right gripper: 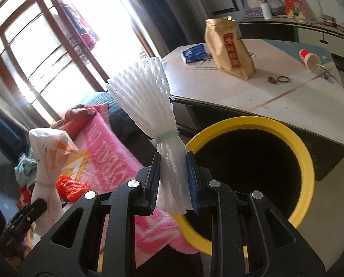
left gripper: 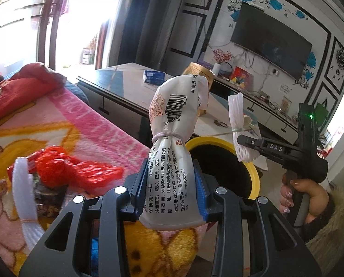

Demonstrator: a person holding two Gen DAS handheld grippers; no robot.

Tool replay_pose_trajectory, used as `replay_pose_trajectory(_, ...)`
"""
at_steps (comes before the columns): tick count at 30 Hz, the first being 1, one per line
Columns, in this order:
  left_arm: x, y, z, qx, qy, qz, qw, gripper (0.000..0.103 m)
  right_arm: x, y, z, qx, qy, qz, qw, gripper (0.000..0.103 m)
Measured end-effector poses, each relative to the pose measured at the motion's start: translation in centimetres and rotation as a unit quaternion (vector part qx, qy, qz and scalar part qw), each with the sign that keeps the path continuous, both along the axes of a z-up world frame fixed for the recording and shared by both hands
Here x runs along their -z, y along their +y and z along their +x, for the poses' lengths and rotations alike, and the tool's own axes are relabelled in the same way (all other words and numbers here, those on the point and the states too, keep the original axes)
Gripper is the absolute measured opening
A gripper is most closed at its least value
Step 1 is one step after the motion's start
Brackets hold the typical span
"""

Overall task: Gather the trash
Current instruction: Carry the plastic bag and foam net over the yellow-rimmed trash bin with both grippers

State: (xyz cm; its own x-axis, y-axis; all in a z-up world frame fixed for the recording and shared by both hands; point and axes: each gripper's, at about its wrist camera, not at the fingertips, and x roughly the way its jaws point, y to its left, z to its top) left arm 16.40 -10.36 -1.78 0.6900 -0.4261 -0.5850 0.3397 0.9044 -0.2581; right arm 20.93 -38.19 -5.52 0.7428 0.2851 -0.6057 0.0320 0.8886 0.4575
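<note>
Wrapper [left gripper: 172, 152] upright in left gripper [left gripper: 170, 184] | foam net [right gripper: 153, 115] upright, right gripper [right gripper: 173, 182]

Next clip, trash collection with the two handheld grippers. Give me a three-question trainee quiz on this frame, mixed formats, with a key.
1. True or false: the left gripper is open and holds nothing.
2. Multiple choice: what is the right gripper shut on?
A) the brown paper bag
B) the white foam net
C) the red plastic bag
3. Fill in: the bin next to both grippers has a ____ rim.

Key
1. False: it is shut on the white printed wrapper, which is tied with a band.
2. B
3. yellow
</note>
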Motion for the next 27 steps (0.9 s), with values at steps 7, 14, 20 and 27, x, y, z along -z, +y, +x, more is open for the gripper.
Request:
replay_pose_trajectory(7, 0.8, -2.4, 0.8, 0.021, 0.006, 0.007, 0.9997, 0.034, 0.9, -2.6, -0.2, 0.033, 0.01, 0.004, 0.999, 0.017)
replay_pose_trajectory(14, 1.9, -4.8, 1.7, 0.042, 0.018, 0.012, 0.9989, 0.034, 1.7, -4.5, -0.3, 0.057, 0.026, 0.003, 0.998, 0.017)
replay_pose_trajectory(20, 3.5, -7.2, 2.4, 0.057, 0.033, 0.02, 0.9977, 0.034, 2.5, -5.9, -0.3, 0.072, 0.038, 0.005, 0.997, 0.018)
replay_pose_trajectory(27, 5.3, -10.1, 3.5, 0.074, 0.05, 0.035, 0.9954, 0.034, 3.5, -7.3, -0.6, 0.089, 0.052, 0.019, 0.995, 0.019)
